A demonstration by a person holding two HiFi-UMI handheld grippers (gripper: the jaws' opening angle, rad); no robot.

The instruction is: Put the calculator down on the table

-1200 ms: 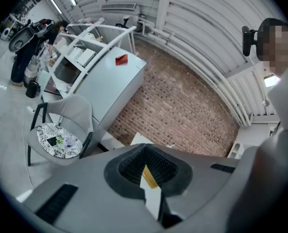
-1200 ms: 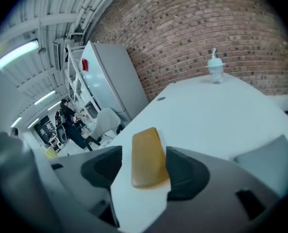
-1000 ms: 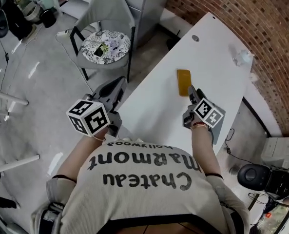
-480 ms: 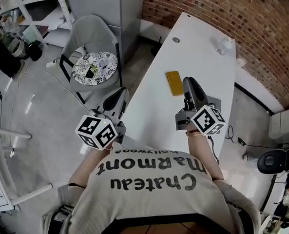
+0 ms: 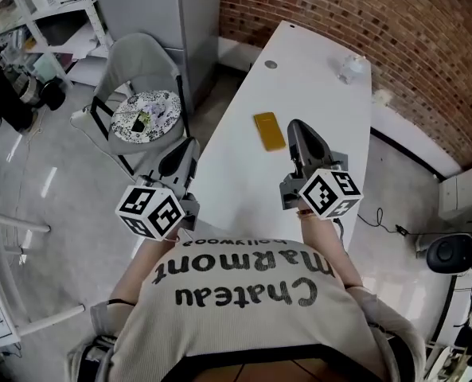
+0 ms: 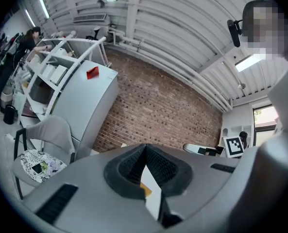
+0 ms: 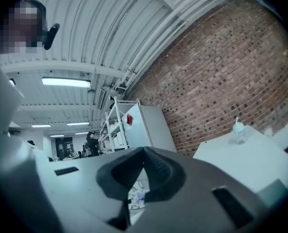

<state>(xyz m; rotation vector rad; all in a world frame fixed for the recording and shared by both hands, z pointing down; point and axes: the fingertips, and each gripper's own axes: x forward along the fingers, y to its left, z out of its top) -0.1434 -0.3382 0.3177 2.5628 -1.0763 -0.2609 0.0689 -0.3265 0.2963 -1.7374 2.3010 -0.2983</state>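
White table (image 5: 325, 102) beside brick wall (image 5: 363, 14) bears the calculator (image 5: 269, 130); left tool (image 5: 189, 146) and right tool (image 5: 295, 128) closed, seemingly empty.

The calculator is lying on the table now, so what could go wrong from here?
1. The shut right tool hangs close to the calculator in the head view; a careless swing could knock it along the table.
2. The calculator lies nearer the table's left edge, so a push that way might send it off.
3. The left tool hangs off the table's side near the chair and could clip it.
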